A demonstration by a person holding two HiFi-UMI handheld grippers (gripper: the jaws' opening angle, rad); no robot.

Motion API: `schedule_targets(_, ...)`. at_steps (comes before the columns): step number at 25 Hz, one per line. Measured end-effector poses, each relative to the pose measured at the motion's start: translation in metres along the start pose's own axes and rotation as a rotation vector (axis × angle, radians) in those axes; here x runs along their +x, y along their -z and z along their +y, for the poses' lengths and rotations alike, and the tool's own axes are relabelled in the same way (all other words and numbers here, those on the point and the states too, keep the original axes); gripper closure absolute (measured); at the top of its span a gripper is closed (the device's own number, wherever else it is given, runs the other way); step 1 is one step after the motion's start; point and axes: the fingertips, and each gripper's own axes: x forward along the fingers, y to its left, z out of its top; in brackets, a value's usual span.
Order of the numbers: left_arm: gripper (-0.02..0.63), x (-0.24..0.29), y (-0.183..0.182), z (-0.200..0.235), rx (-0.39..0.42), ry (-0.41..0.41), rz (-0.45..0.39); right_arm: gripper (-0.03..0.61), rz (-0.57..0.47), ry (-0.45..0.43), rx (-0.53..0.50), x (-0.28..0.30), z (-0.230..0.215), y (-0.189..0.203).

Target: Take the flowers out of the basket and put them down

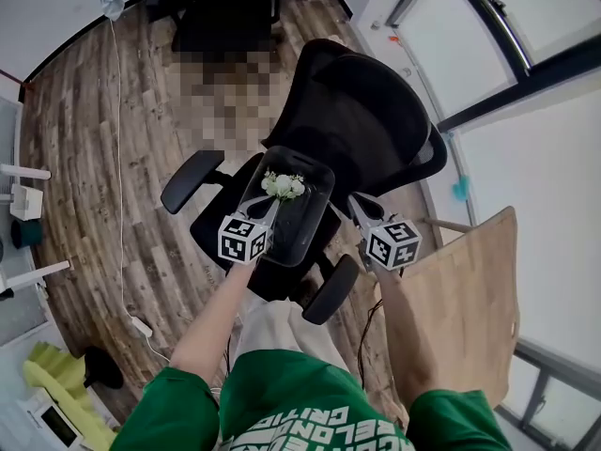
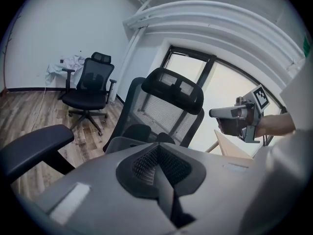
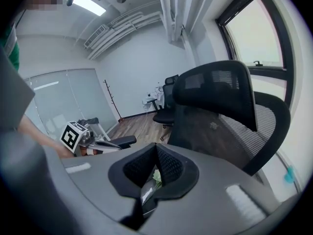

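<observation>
Left gripper (image 1: 272,209): its jaws are closed together with nothing between them; the tip is near the flowers, over the lower left part of the basket.
Right gripper (image 1: 358,207): its jaws also look closed and empty; it hangs at the right side of the basket, apart from the blooms.
Flowers (image 1: 283,186): a small white bunch lies in the upper part of the black basket (image 1: 326,200), not yet taken out.
Basket place: it sits on the seat of the black office chair (image 1: 362,111), in the middle of the frame.
Risk one: closed jaws can only push, so they may crush the blooms or slide them deeper.
Risk two: a push on the rim may tip the basket off the seat or roll the chair away.
Need: in my judgement, one gripper must open before it reaches the stems.
</observation>
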Motion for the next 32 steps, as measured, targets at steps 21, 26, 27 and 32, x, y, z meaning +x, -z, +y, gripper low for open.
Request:
schedule_targets(21,0.595,0.089,0.128,0.077,-0.248,-0.037,0.232,0.572,0.062,0.076,0.153,0.047,-0.021,0.076)
schedule_targets(26,0.595,0.113,0.162,0.094,-0.238,-0.078,0.328,0.572,0.076,0.092,0.158,0.052,-0.029,0.089)
schedule_targets(27,0.595,0.117,0.169,0.095,-0.243,-0.075,0.346,0.572,0.082,0.095,0.163,0.054,-0.031,0.094)
schedule_targets(32,0.595,0.138,0.191,0.107,-0.276,-0.095,0.386,0.572,0.097,0.089,0.18,0.073,-0.036,0.116)
